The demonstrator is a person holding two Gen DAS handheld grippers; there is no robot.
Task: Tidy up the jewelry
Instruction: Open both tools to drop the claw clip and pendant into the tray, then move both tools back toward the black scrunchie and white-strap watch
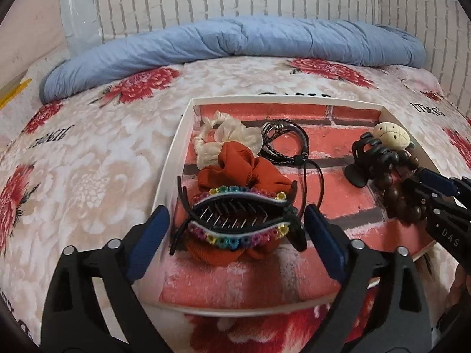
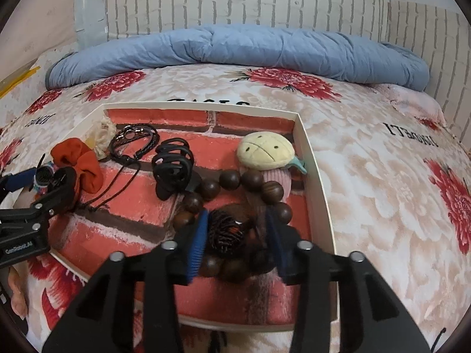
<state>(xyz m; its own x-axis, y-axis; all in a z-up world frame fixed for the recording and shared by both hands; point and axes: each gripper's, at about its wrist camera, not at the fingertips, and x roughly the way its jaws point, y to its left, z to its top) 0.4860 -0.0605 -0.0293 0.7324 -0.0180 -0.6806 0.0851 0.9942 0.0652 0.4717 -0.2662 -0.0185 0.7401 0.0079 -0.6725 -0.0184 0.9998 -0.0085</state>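
A shallow white box [image 1: 176,153] lined with a red brick print lies on the bed. In the left wrist view my left gripper [image 1: 237,210] stands open around a black hair clip with rainbow flowers [image 1: 235,220], which rests on an orange scrunchie [image 1: 235,164]; both pads stand clear of the clip. In the right wrist view my right gripper [image 2: 237,217] is open over a brown wooden bead bracelet [image 2: 229,179], with a dark woven knot [image 2: 226,232] of it between the fingers. A black claw clip [image 2: 173,164], a black braided cord [image 2: 135,141], a cream scrunchie [image 1: 223,138] and a plush charm [image 2: 266,148] also lie in the box.
The floral bedspread [image 2: 382,176] surrounds the box. A rolled blue quilt [image 1: 235,38] lies along the back by a white brick wall. A clear plastic container [image 1: 76,14] stands at the back left. The left gripper [image 2: 44,176] shows at the left edge of the right wrist view.
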